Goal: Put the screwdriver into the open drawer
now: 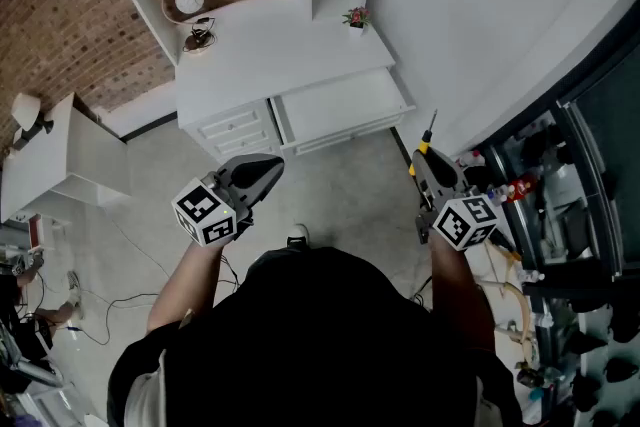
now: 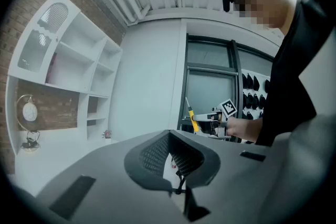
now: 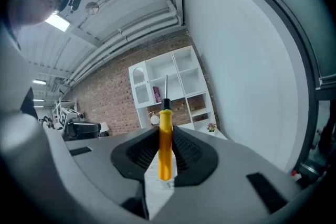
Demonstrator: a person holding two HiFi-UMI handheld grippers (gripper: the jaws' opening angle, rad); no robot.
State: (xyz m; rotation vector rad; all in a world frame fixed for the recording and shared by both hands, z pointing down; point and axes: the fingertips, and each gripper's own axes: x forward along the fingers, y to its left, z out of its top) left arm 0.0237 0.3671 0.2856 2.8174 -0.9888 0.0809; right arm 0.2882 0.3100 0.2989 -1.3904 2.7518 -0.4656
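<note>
White shelved desk (image 1: 270, 50) with its wide drawer (image 1: 345, 107) pulled open; both grippers are held over the floor in front of it.
The left gripper (image 1: 268, 168) has its jaws drawn together with nothing between them. The right gripper (image 1: 423, 161) is clamped on the yellow-handled screwdriver (image 3: 165, 144), which points its shaft forward, well short of the drawer.

The yellow-handled screwdriver (image 3: 165, 134), clamped in the right hand-held gripper (image 3: 164, 157), sits well apart from the open white drawer (image 1: 340, 107).
</note>
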